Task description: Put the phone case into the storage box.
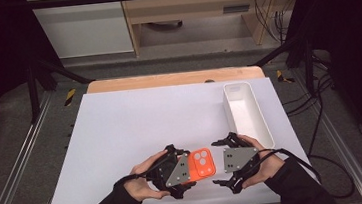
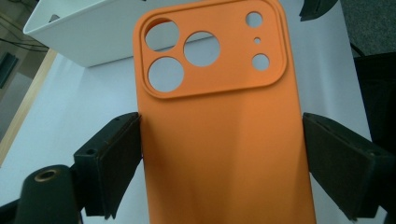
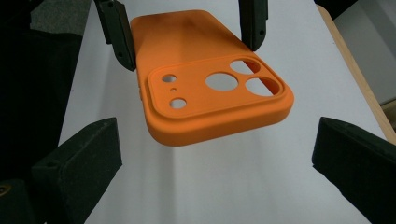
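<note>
An orange phone case [image 1: 202, 163] with several round camera holes hangs a little above the white table sheet [image 1: 131, 132], near the front edge. My left gripper [image 1: 188, 169] is shut on it, one pad on each long side, camera end pointing away [image 2: 219, 116]. My right gripper [image 1: 218, 162] faces the case's camera end from the right and stands open, its wide-apart jaws on either side of bare sheet [image 3: 210, 172]. In the right gripper view the case [image 3: 210, 88] floats level over its own shadow, with the left gripper [image 3: 187, 35] behind it.
A long white bin [image 1: 262, 119] stands at the right of the sheet, just beyond my right gripper, and shows as a white bin [image 2: 79, 28] in the left gripper view. A wooden table edge [image 1: 172, 79] runs along the back. Metal rails flank the table.
</note>
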### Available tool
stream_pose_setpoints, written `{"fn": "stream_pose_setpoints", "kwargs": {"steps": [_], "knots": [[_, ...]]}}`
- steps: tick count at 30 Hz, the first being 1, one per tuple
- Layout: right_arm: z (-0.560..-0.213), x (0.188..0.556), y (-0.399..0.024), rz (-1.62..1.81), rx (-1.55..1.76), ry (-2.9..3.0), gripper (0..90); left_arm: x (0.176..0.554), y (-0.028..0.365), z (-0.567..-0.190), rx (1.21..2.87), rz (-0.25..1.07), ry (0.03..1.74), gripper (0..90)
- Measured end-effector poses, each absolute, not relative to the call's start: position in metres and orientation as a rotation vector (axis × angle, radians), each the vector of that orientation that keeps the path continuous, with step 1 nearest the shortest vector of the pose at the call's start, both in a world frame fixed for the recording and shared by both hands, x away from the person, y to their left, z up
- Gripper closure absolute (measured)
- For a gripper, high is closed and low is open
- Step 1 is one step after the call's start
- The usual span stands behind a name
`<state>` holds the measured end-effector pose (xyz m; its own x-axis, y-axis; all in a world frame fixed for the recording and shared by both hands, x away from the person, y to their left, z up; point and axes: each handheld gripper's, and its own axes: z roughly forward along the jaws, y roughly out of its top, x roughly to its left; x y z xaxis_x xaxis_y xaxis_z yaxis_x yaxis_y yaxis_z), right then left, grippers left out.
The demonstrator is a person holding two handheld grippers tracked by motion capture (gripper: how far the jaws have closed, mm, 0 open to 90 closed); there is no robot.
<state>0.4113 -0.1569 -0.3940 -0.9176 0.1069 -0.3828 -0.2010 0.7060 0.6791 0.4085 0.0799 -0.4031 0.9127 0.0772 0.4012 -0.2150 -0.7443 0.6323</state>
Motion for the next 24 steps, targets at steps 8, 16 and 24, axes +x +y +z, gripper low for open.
{"fn": "stream_pose_setpoints", "kwargs": {"steps": [8,16,24], "knots": [[-0.396,0.411,-0.154,1.090,-0.091,2.533,1.9,0.407,0.075,-0.402,2.351,0.533,-0.131,13.6],[-0.398,0.414,-0.153,1.099,-0.099,2.543,2.7,0.405,0.071,-0.402,2.350,0.521,-0.153,13.7],[-0.400,0.416,-0.151,1.118,-0.115,2.558,3.4,0.405,0.068,-0.402,2.341,0.514,-0.166,13.7]]}}
